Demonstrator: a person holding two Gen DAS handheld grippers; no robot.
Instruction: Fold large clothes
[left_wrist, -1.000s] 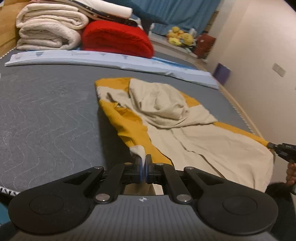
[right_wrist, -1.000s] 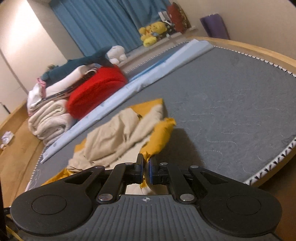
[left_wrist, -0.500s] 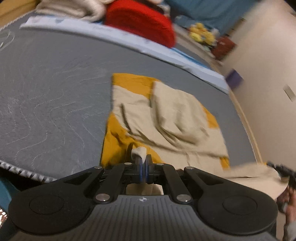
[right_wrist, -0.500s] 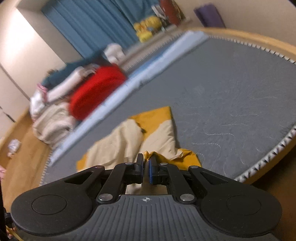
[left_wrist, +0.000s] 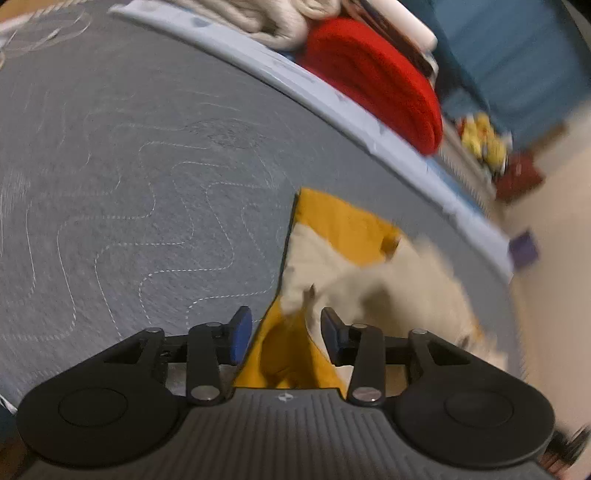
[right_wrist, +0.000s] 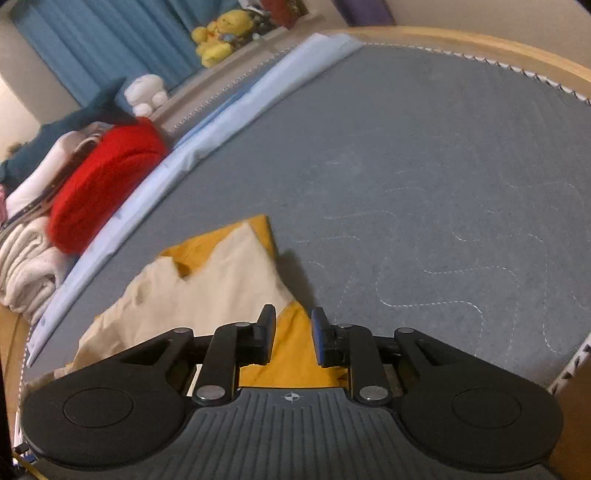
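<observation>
I am holding both the left hand-held gripper (left_wrist: 283, 334) and right hand-held gripper (right_wrist: 293, 334), jaws apart, over the garment (right_wrist: 221, 284), soft, light, floppy cloth on the bed (right_wrist: 424, 166), probably best pinched at its corners.

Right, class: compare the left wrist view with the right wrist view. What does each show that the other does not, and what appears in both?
Only the left wrist view shows the left gripper, jaws open over the garment's mustard edge, and a dark red object beyond the yellow plush toys.

Only the right wrist view shows the right gripper, also open, a white plush toy and the bed's wooden rim.

Both show the cream and mustard garment on the grey quilted mattress, the red blanket, the cream folded blankets, the light blue sheet, the yellow plush toys and the blue curtain.
</observation>
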